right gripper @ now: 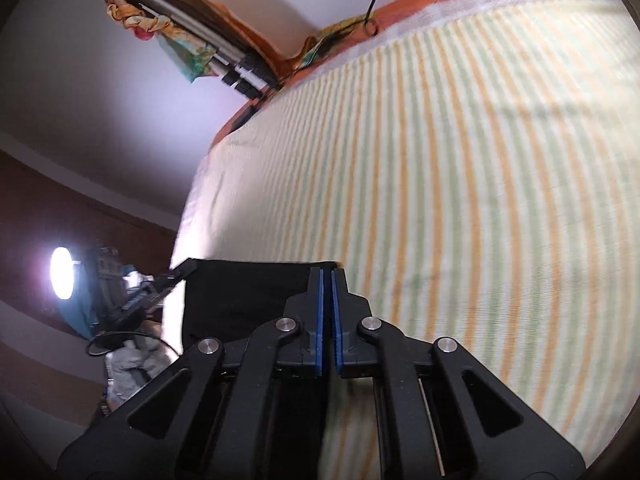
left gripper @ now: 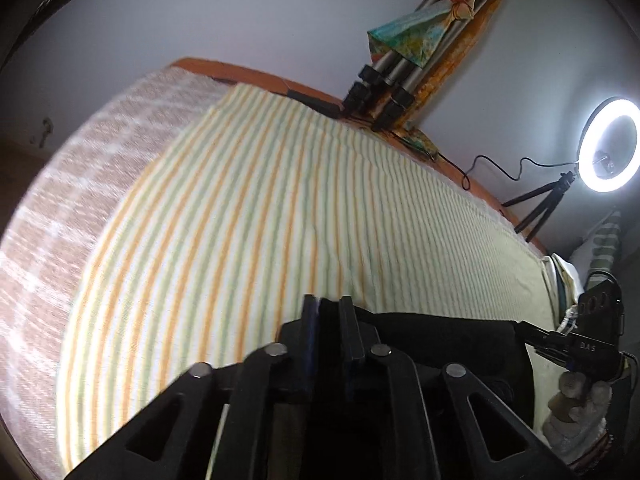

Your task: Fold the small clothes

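A small black garment (left gripper: 440, 344) lies on the striped yellow, orange and green sheet (left gripper: 280, 200) of a bed. My left gripper (left gripper: 329, 304) is shut on its left part, with black cloth filling the narrow gap between the fingers. In the right wrist view the garment (right gripper: 248, 292) stretches left from my right gripper (right gripper: 327, 272), whose blue pads are pinched together on its top right corner. The right gripper (left gripper: 532, 334), held by a gloved hand (left gripper: 576, 400), also shows at the garment's far end in the left wrist view. The left gripper (right gripper: 186, 270) shows at the opposite corner.
A brown woven cover (left gripper: 80, 200) lies left of the striped sheet. Folded tripod legs (left gripper: 400, 80) draped in colourful cloth lean on the wall behind the bed. A lit ring light (left gripper: 610, 144) on a small tripod stands at the back right, with a black cable (left gripper: 492, 164) trailing from it.
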Tool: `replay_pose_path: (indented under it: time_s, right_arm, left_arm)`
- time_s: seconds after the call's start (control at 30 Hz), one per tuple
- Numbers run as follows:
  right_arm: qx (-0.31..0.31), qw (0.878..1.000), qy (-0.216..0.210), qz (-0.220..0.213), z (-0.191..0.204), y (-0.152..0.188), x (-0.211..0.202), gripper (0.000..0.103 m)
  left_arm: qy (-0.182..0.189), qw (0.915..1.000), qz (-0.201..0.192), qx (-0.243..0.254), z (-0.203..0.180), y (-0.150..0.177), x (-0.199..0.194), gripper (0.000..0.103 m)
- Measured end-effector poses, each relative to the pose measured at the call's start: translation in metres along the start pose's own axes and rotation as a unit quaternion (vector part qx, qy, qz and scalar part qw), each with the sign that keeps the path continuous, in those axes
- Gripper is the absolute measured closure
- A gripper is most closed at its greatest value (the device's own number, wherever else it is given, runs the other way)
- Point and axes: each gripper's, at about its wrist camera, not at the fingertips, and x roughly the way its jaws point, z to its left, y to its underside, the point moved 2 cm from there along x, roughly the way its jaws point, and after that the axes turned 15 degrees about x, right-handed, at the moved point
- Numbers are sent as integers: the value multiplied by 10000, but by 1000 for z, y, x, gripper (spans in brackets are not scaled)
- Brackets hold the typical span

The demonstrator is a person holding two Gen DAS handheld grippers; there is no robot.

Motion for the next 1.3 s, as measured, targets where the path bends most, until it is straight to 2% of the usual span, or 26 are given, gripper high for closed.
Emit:
replay_pose_path:
  time_s: [0.1, 0.17, 0.23, 0.3, 0.37, 0.5, 0.57, 0.77, 0.9, 1.03, 1.1, 1.2, 1.3]
  right_arm:
    - [74, 10000, -18, -47, -5, 1, -12, 97]
    - [56, 10000, -80, -12, -6, 3, -18, 94]
    - [-36, 9999, -115, -13, -6, 8, -25, 86]
    - [-136, 9998, -141, -27, -4, 12, -31, 67]
    - [-201, 9995, -240, 11, -2, 16, -35, 58]
    - [-243, 9987, -406, 214, 0, 23, -37, 45]
    - [-207, 9985, -452, 233, -2, 25, -37, 43]
    - [30, 9979, -598, 252, -10, 23, -35, 43]
    - [68, 9976, -642, 245, -10, 22, -35, 43]
    - [55, 9980, -575, 274, -9, 23, -27, 43]
    - [57, 9981, -539, 300, -10, 23, -22, 43]
    - [28, 9982, -481, 366, -11, 23, -13, 43]
    - [23, 9978, -557, 348, -11, 22, -7, 43]
  left_arm:
    - [-44, 9998, -115, -145, 8, -2, -13, 84]
    - [18, 9997, -147, -209, 11, -1, -23, 73]
    - [62, 9996, -194, -178, 10, 2, -36, 68]
    - [105, 9996, -200, -164, 7, 6, -48, 61]
    - [203, 9993, -187, -248, 7, 14, -60, 50]
    - [352, 9984, -49, -432, 5, 36, -80, 41]
    - [548, 9961, 58, -692, 5, 53, -88, 35]
    - [822, 9842, 491, -1488, 5, 115, -103, 34]
    - [929, 9747, 589, -1944, 1, 142, -110, 34]
    - [1084, 9672, 616, -2212, -11, 158, -109, 34]
    - [1095, 9660, 526, -2282, -15, 159, -110, 34]
    - [1248, 9595, 459, -2482, -17, 157, -106, 33]
    - [1263, 9610, 396, -2428, -23, 152, -101, 33]
